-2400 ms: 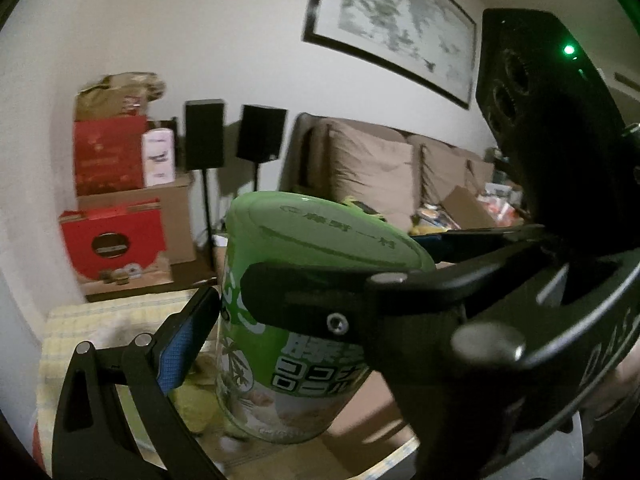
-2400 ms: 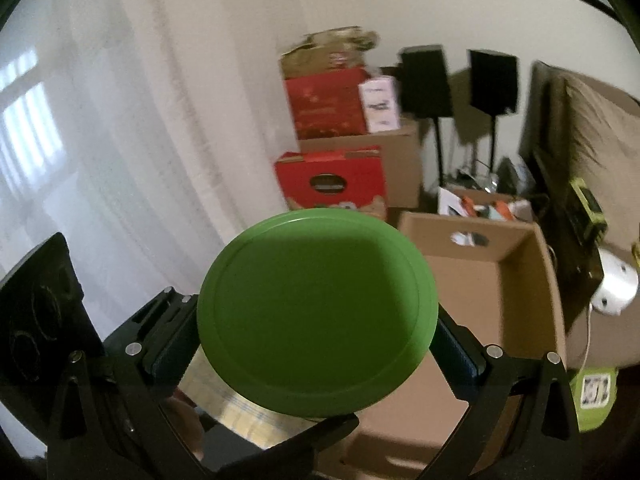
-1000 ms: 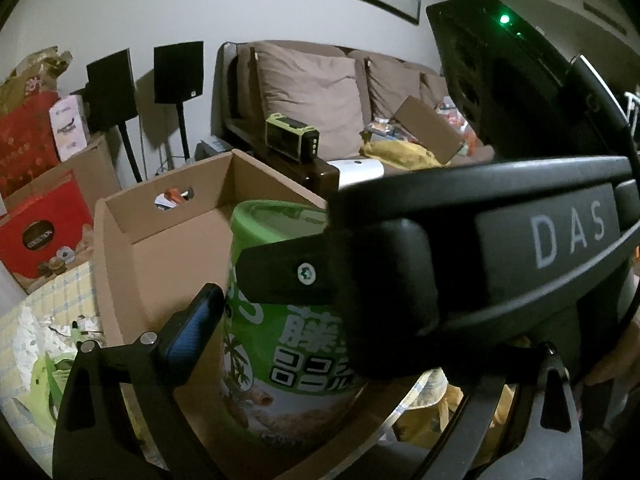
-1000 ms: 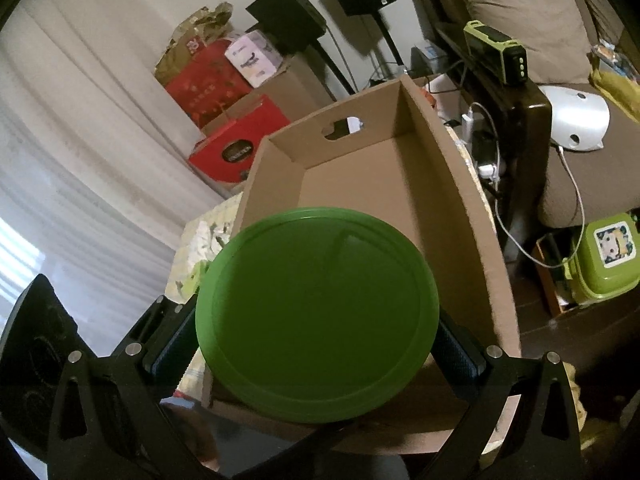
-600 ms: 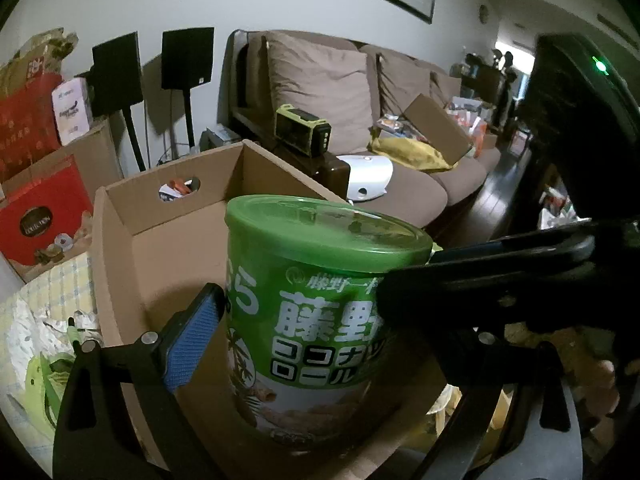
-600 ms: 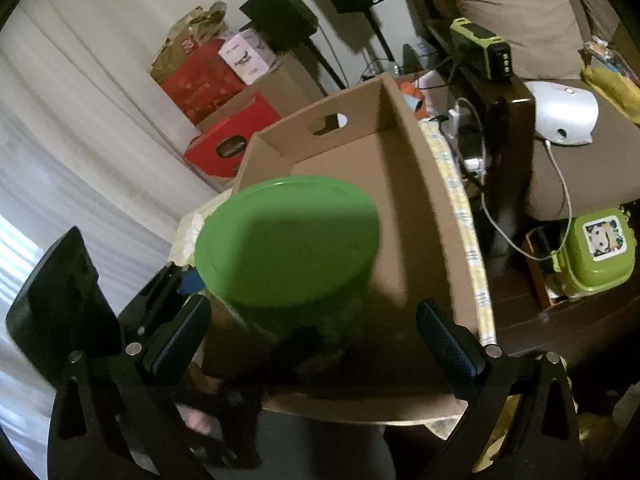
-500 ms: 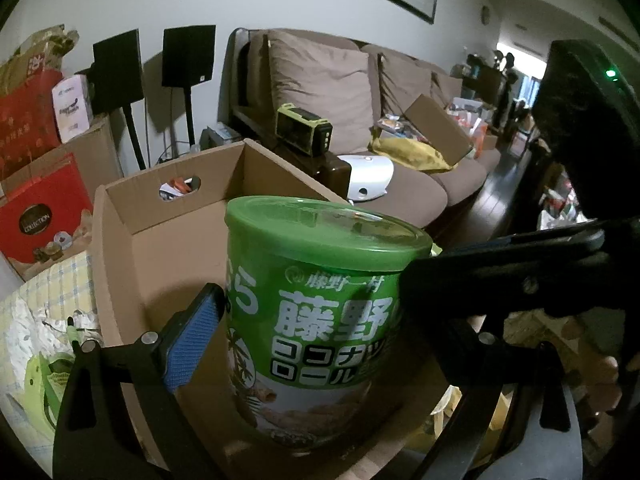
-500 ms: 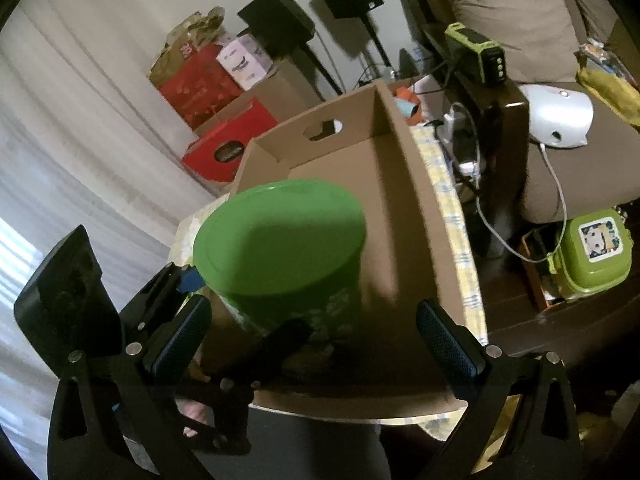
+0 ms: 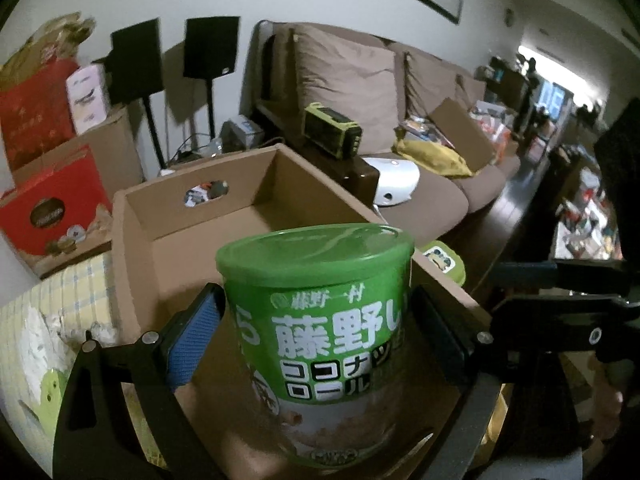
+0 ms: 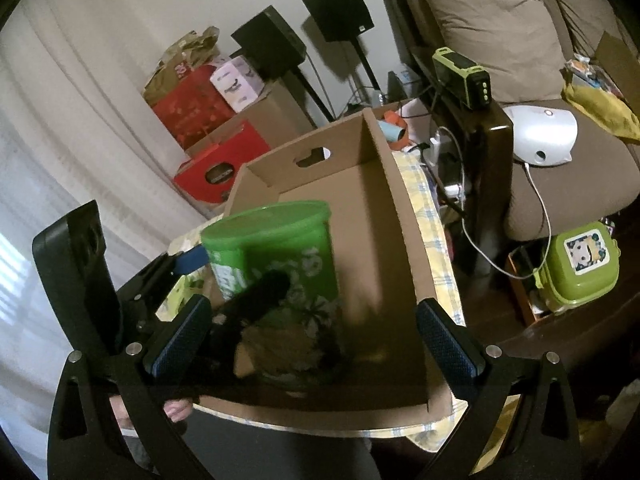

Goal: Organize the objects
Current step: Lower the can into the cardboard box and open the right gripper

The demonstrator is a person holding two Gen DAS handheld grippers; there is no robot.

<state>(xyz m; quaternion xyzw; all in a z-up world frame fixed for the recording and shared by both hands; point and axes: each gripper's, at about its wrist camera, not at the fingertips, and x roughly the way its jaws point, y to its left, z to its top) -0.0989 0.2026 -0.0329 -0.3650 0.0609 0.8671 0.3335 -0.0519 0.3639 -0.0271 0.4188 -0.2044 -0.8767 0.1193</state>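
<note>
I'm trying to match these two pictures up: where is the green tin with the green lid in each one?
Left wrist view: green tin, lower centre, clamped in the left gripper.
Right wrist view: green tin, left of centre, over the box's near end.
Shared landmark: cardboard box with its handle hole.

Black-framed left claw point(image 9: 316, 344) and right claw point(image 10: 316, 340); blue textured pads point(image 10: 450, 340) on fingers, silver screws point(image 10: 492, 351) at the joints.

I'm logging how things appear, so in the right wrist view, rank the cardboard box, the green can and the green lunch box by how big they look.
1. cardboard box
2. green can, though it sits nearer the camera, which inflates it
3. green lunch box
</note>
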